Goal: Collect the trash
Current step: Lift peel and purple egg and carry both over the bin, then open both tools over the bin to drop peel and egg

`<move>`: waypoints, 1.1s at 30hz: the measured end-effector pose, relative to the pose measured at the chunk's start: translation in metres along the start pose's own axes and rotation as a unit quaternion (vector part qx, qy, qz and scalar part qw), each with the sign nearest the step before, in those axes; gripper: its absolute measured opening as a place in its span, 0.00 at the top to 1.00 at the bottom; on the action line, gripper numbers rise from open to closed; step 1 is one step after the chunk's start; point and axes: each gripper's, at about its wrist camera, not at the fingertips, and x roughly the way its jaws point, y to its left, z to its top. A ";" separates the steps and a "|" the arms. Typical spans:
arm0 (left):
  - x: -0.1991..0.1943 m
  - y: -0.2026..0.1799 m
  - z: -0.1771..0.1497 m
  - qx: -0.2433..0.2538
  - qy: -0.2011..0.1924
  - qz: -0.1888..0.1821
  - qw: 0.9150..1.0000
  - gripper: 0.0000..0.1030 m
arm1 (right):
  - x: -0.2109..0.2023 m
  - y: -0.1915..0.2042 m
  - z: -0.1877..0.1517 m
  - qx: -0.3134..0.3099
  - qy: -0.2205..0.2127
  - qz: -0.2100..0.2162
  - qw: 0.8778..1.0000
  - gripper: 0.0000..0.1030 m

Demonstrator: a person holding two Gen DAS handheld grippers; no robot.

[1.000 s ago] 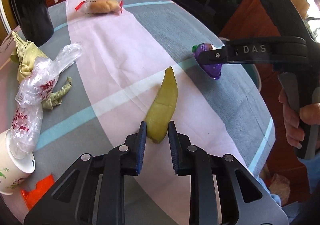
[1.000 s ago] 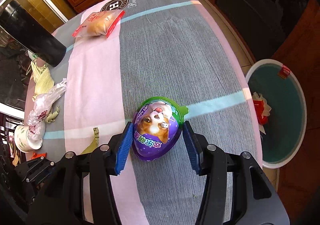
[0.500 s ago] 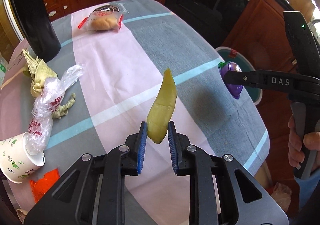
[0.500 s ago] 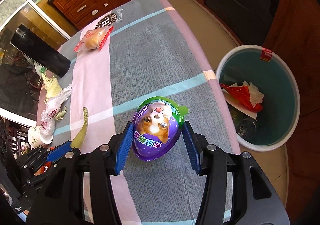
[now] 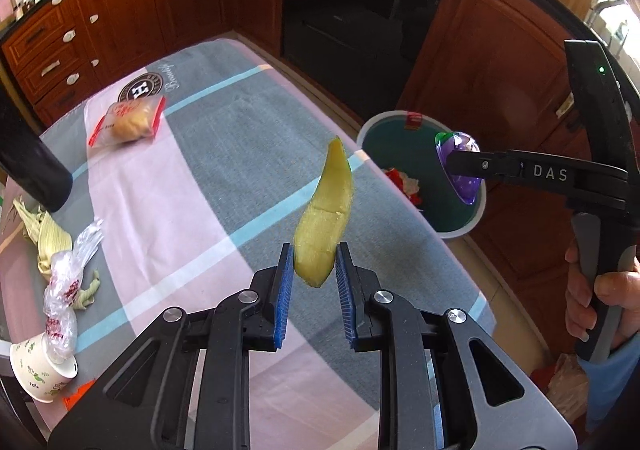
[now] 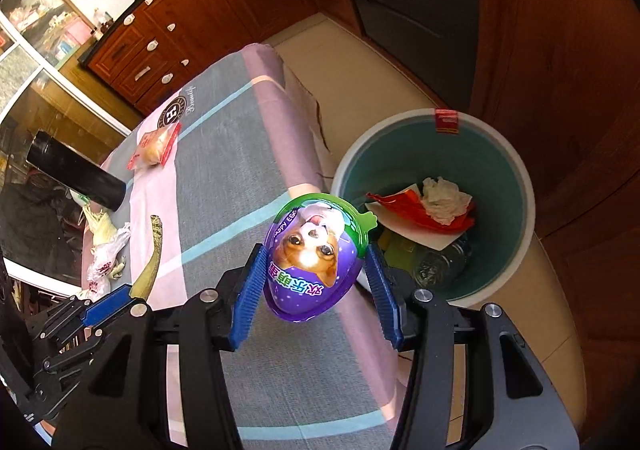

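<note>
**Both grippers loaded, egg capsule over the bin**

Here, the left gripper (image 5: 311,270) was clamped on the lower end of a yellow-green fruit peel (image 5: 326,218), its blue pads (image 5: 285,292) pressing the peel from both sides. The peel stood nearly upright, its pointed tip curving away from the camera, and it hung clear of the striped tablecloth (image 5: 192,186) below.

The right gripper (image 6: 316,284) was closed on a purple plastic egg capsule (image 6: 312,254) printed with a puppy's face and rimmed in green. From the left wrist view the capsule (image 5: 460,166) sat above the near rim of the round trash bin (image 5: 380,122), which stood on the floor just beside the table's edge. From the right wrist view the bin (image 6: 516,170) had a teal inside and held a red wrapper (image 6: 416,210), a crumpled white tissue (image 6: 444,196) and a clear plastic bottle (image 6: 440,264).

On the table lay a packaged bun (image 5: 128,122) in a clear and red wrapper near the far end. Along the left edge were pale corn husks (image 5: 46,236), a crumpled clear plastic bag (image 5: 66,286) stuffed into a tipped paper cup (image 5: 34,374), and an orange scrap (image 5: 78,396) beside the cup. A black cylinder (image 5: 28,158) stood near the husks. The person's right hand (image 5: 600,298) gripped the handle of the right gripper.
</note>
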 end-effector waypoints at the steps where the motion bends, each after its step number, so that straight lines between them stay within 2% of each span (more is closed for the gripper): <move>1: 0.001 -0.005 0.004 0.004 -0.001 -0.001 1.000 0.79 | -0.003 -0.007 0.001 0.005 -0.003 0.000 1.000 0.53; 10: 0.013 -0.058 0.032 0.047 -0.001 -0.013 0.999 0.79 | -0.027 -0.065 0.009 0.055 -0.031 -0.011 0.998 0.53; 16: 0.036 -0.086 0.044 0.071 0.014 -0.019 0.997 0.79 | -0.028 -0.098 0.008 0.080 -0.029 -0.022 0.996 0.53; 27: 0.082 -0.119 0.060 0.097 0.043 -0.036 0.994 0.78 | -0.015 -0.125 0.010 0.096 -0.015 -0.026 0.995 0.53; 33: 0.102 -0.122 0.065 0.097 0.056 -0.044 0.993 0.78 | -0.007 -0.133 0.012 0.099 -0.004 -0.032 0.995 0.53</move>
